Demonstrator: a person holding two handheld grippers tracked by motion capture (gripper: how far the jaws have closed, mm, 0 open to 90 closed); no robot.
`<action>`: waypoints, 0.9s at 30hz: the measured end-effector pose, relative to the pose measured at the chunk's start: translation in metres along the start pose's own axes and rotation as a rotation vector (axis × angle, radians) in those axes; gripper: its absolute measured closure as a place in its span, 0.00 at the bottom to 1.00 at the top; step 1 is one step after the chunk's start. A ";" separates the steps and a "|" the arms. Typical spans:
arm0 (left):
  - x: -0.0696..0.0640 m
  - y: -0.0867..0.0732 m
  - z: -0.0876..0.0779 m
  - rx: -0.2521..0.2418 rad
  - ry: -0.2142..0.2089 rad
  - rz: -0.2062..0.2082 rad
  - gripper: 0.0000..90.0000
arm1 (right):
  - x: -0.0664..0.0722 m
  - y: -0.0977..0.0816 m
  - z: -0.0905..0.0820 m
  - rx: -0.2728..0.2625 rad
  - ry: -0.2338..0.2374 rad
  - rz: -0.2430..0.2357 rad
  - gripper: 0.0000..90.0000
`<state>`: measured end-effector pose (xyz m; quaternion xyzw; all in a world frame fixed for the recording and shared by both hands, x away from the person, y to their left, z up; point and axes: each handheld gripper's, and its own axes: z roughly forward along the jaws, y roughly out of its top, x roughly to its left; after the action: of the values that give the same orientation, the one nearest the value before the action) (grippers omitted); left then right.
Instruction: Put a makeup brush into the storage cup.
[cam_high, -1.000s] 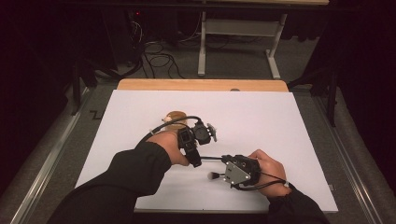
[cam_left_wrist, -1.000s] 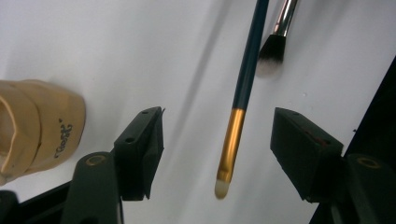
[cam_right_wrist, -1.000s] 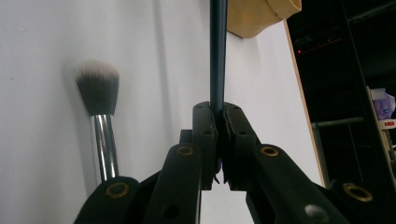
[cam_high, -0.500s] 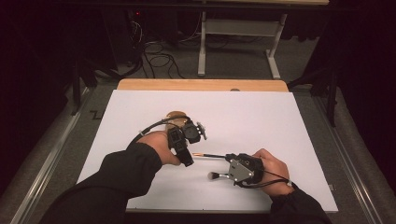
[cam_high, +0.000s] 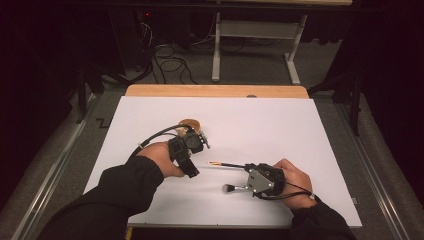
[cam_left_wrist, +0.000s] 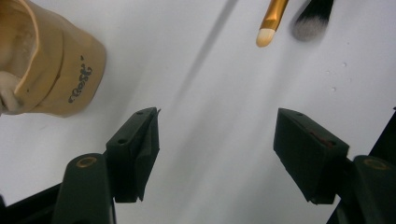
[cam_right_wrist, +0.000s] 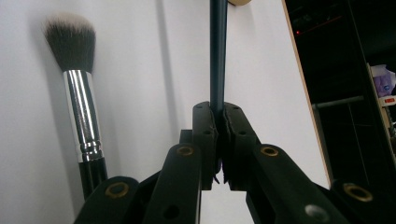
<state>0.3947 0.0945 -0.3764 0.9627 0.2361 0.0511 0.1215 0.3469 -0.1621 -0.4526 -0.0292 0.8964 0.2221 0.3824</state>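
A thin brush (cam_high: 222, 164) with a gold ferrule and a dark handle (cam_right_wrist: 218, 56) juts leftward from my right gripper (cam_high: 247, 169), whose jaws are shut on the handle (cam_right_wrist: 219, 109). A fluffy powder brush (cam_high: 233, 188) with a silver ferrule (cam_right_wrist: 83, 109) lies on the white table just beside that gripper. My left gripper (cam_high: 197, 142) hovers left of the brush tips, open and holding nothing (cam_left_wrist: 217, 121). In the left gripper view, the thin brush's pale tip (cam_left_wrist: 270, 25) and the powder bristles (cam_left_wrist: 312, 21) are ahead. A tan pouch (cam_high: 190, 123) (cam_left_wrist: 51, 60) sits just beyond the left gripper.
The white table top (cam_high: 260, 125) has a wooden strip (cam_high: 215, 91) along its far edge. Metal rails run along both sides. Cables and a table frame (cam_high: 260, 45) stand on the dark floor beyond.
My left gripper has drawn back to the left, away from the right one. The thin brush stays in the right gripper, and its tip is now exposed between the two.
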 end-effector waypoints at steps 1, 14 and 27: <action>0.000 -0.001 0.000 -0.007 0.001 -0.003 0.35 | 0.000 0.000 0.000 0.002 -0.001 -0.002 0.97; 0.003 -0.036 0.029 -0.197 0.002 -0.118 0.34 | 0.000 -0.003 -0.001 0.016 -0.010 0.035 0.97; 0.006 -0.072 0.059 -0.393 0.048 -0.264 0.29 | 0.000 -0.003 0.000 0.022 -0.012 0.022 0.97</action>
<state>0.3769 0.1470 -0.4513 0.8798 0.3484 0.1028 0.3064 0.3479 -0.1650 -0.4540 -0.0138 0.8968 0.2167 0.3855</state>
